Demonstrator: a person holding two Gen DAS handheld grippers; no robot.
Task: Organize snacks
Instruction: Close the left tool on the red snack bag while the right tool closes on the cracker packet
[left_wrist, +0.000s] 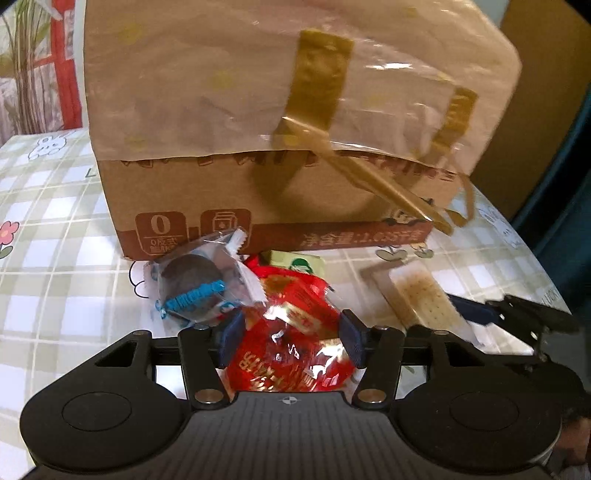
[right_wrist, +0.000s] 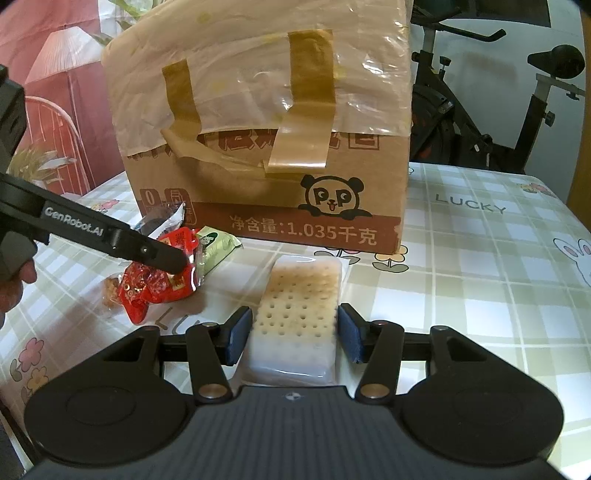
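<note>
A red foil snack packet (left_wrist: 291, 321) lies on the table between the pads of my left gripper (left_wrist: 292, 341), which flank its sides and stand open. The same packet (right_wrist: 159, 288) shows in the right wrist view under a left finger (right_wrist: 147, 251). Behind it sit a clear packet with a dark round biscuit (left_wrist: 195, 288) and a green packet (left_wrist: 299, 264). My right gripper (right_wrist: 294, 334) is shut on a clear-wrapped cracker packet (right_wrist: 299, 295) that rests flat on the table. That cracker packet (left_wrist: 424, 299) also appears at the right of the left wrist view.
A large taped cardboard box (right_wrist: 277, 110) with a panda print stands just behind the snacks. The table (right_wrist: 480, 277) has a checked cloth with cartoon prints. An exercise bike (right_wrist: 517, 110) stands past the far right edge. A person's hand (right_wrist: 14, 288) grips the left tool.
</note>
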